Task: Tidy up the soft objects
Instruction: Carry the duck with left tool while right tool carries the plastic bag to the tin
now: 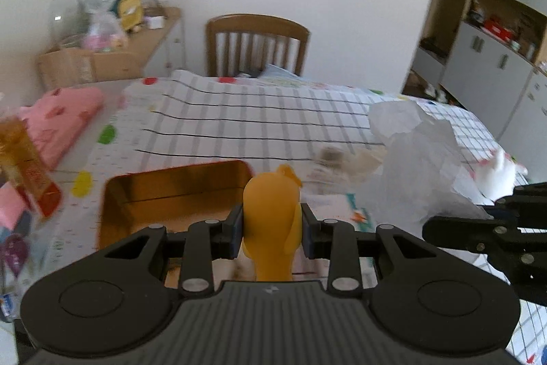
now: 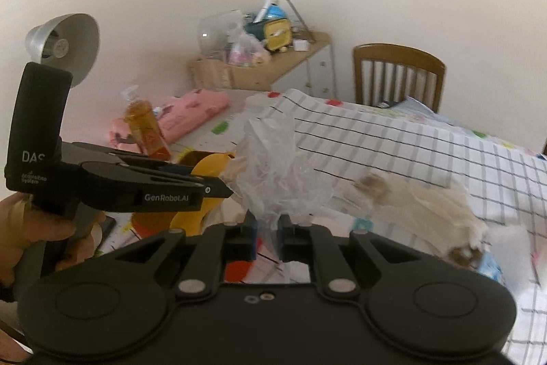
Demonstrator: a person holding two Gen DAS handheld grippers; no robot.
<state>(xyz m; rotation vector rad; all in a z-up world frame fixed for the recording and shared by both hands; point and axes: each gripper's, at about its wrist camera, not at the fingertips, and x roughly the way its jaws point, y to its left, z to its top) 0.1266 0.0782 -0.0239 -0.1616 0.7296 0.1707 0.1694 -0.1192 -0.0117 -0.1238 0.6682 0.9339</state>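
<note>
My left gripper is shut on a soft yellow toy and holds it above the near edge of an open gold tin. In the right wrist view the left gripper shows from the side, with the yellow toy in it. My right gripper is shut on a crumpled clear plastic bag and holds it up. The bag stands to the right of the toy in the left wrist view. A beige plush toy lies on the table to the right.
A checked cloth covers the table. Folded pink fabric and an amber packet lie at the left. A wooden chair stands behind the table. A side cabinet holds clutter. A desk lamp stands left.
</note>
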